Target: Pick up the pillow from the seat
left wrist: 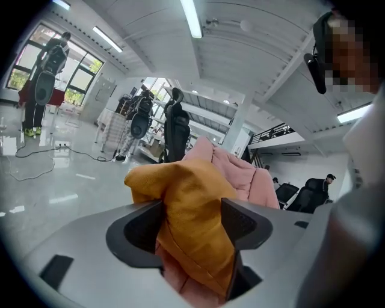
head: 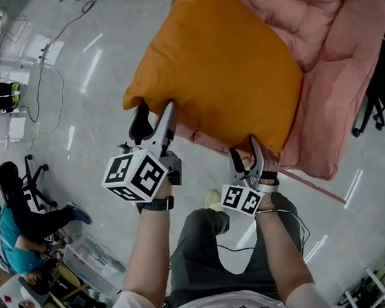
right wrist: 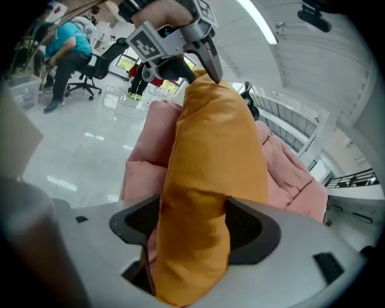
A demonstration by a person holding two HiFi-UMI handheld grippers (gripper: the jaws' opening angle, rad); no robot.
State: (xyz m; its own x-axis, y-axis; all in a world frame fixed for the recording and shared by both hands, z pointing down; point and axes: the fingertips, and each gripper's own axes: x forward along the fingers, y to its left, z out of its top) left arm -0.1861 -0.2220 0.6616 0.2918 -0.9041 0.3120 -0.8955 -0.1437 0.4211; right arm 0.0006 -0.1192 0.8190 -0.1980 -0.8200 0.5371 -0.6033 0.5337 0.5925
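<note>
Plainly, neither pair of tongs is biting. The left tongs (head: 156, 108) and right tongs (head: 243, 147) both stand wide apart, each with the near edge of the orange pillow (head: 220, 65) lying loose between its pads. The pillow rests on the pink armchair (head: 333, 78) in the upper right of the head view, its lower edge overhanging the seat front. If you lift now, you would likely leave it behind, or it could slide off onto the glossy floor (head: 80, 104). If you close on only a thin fold, the matte fabric cover may pull free, since the plump, soft filling gives under pressure. The armchair is quilted, puffy and just as yielding.
</note>
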